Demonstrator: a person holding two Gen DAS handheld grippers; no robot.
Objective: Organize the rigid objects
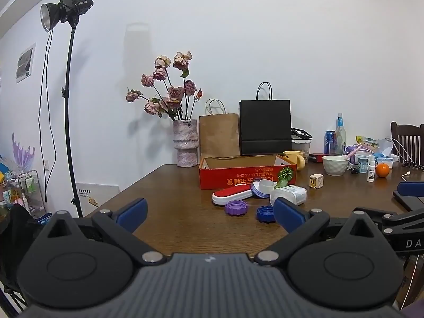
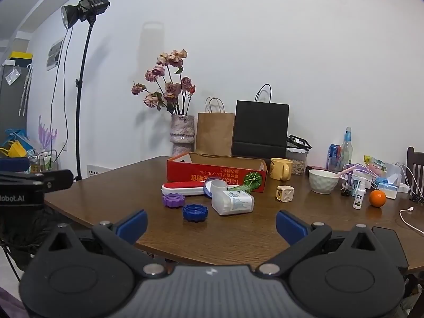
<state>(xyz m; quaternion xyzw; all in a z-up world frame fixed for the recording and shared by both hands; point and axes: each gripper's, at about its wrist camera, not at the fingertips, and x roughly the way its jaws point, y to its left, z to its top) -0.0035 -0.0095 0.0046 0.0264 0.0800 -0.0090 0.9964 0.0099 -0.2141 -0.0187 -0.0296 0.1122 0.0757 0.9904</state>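
A red cardboard box [image 1: 246,176] [image 2: 212,173] stands open on the brown table [image 1: 172,206] [image 2: 119,188]. In front of it lie a red-and-white case [image 1: 231,195] [image 2: 182,187], a purple cap [image 1: 235,208] [image 2: 173,200], a blue cap [image 1: 265,213] [image 2: 195,212], a white plastic bottle on its side [image 1: 288,194] [image 2: 233,202] and a blue-rimmed white jar [image 1: 262,187] [image 2: 216,186]. My left gripper [image 1: 210,217] and right gripper [image 2: 211,225] are both open and empty, near the table's front edge, short of the items.
A cream cube [image 1: 316,180] [image 2: 285,193], yellow mug [image 2: 281,168], white bowl [image 2: 323,181], orange [image 2: 377,198], small spray bottle [image 2: 358,194], drinks bottles and clutter stand to the right. A vase of flowers [image 1: 186,143], paper bags [image 1: 265,127] and a light stand [image 1: 69,111] are behind.
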